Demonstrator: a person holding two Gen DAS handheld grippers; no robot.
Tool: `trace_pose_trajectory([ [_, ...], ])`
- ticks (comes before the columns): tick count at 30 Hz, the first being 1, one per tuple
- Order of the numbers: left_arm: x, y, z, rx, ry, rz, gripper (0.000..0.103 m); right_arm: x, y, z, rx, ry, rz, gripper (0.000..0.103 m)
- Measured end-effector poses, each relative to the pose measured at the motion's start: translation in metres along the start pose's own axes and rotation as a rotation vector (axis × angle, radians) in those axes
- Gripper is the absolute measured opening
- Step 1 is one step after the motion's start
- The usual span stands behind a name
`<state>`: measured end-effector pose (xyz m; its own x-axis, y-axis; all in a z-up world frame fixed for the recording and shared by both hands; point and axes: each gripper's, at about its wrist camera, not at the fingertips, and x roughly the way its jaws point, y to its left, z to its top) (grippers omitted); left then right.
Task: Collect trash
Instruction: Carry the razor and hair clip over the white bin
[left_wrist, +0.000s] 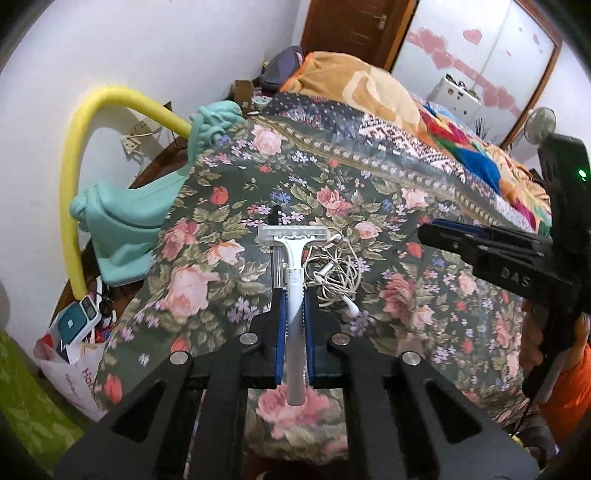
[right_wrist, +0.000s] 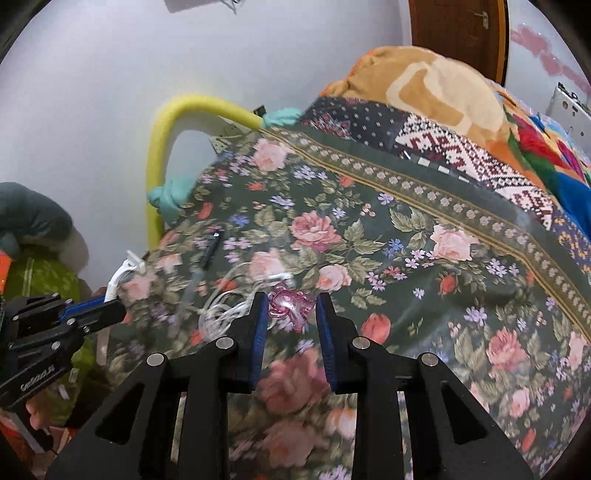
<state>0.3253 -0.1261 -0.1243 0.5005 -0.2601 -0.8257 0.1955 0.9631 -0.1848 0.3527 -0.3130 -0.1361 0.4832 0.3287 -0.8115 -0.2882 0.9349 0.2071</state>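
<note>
My left gripper (left_wrist: 294, 295) is shut on the handle of a white disposable razor (left_wrist: 293, 251) and holds it just above the floral bedspread (left_wrist: 229, 221); its head points away from me. The razor also shows at the left of the right wrist view (right_wrist: 122, 273). A tangle of white earphones (left_wrist: 338, 275) lies just right of the razor. My right gripper (right_wrist: 290, 301) is open, its fingers on either side of a pink translucent plastic piece (right_wrist: 290, 304) on the bedspread. A small black object (right_wrist: 212, 247) lies farther back.
A white bag (left_wrist: 74, 354) with a blue-and-white device and clutter stands on the floor at the bed's left. A yellow foam tube (left_wrist: 74, 177) and a teal cloth (left_wrist: 122, 221) hang by the wall. Folded blankets (left_wrist: 388, 96) are piled at the back of the bed.
</note>
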Motion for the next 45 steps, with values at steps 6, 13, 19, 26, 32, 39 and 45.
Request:
trace_pose_trajectory([
  [6,-0.046,0.004,-0.018,-0.042,-0.060,0.022,0.008,-0.035,0.033,-0.005,-0.056,-0.050,0.027,0.024],
  [13,-0.096,0.017,-0.046,-0.092,-0.118,0.064,0.008,-0.067,0.086,-0.022,-0.142,-0.085,0.062,0.024],
  [19,-0.133,0.042,-0.083,-0.149,-0.150,0.110,0.008,-0.077,0.133,-0.039,-0.203,-0.084,0.106,0.024],
  [26,-0.157,0.080,-0.130,-0.223,-0.142,0.166,0.008,-0.073,0.186,-0.062,-0.261,-0.056,0.170,0.024],
  [32,-0.162,0.111,-0.173,-0.275,-0.105,0.228,0.008,-0.064,0.235,-0.084,-0.337,-0.018,0.217,0.024],
  [39,-0.157,0.144,-0.228,-0.346,-0.037,0.272,0.008,-0.037,0.281,-0.111,-0.419,0.064,0.271,0.024],
  [45,-0.148,0.173,-0.272,-0.435,0.024,0.287,0.008,0.000,0.319,-0.137,-0.491,0.177,0.309,0.024],
])
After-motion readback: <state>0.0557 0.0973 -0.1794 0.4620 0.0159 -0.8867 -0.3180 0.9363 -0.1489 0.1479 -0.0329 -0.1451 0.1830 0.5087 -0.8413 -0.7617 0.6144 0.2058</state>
